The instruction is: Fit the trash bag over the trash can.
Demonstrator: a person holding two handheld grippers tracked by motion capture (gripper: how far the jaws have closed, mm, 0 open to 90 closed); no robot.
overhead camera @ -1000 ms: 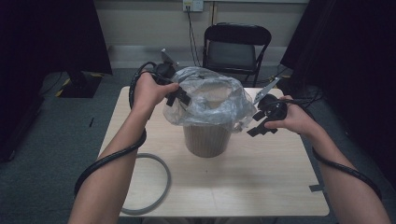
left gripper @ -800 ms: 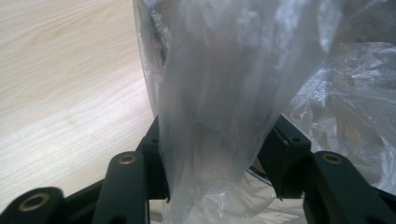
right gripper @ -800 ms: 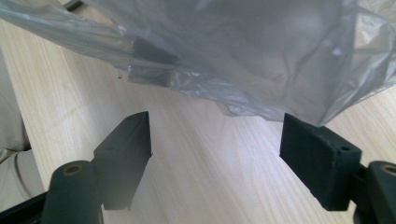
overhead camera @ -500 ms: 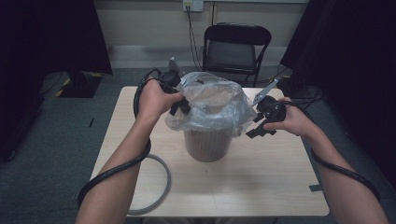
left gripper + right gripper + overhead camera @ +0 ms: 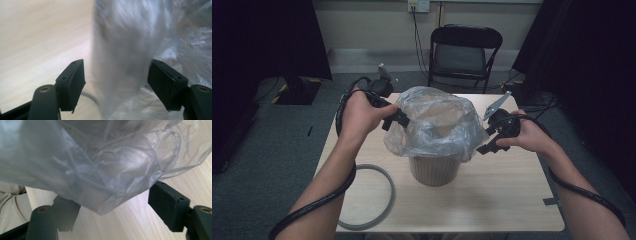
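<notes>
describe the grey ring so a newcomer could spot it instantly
Start at the light wooden table, then go to its near left corner, left of the bin. The grey ring lies flat there, partly overhanging the edge: a thin, empty hoop.

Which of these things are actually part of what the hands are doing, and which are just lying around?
In use:
- clear plastic bag
- brown bin it drapes over
- left gripper, open
- right gripper, open

Lying about:
- grey ring on the table
- folding chair behind
</notes>
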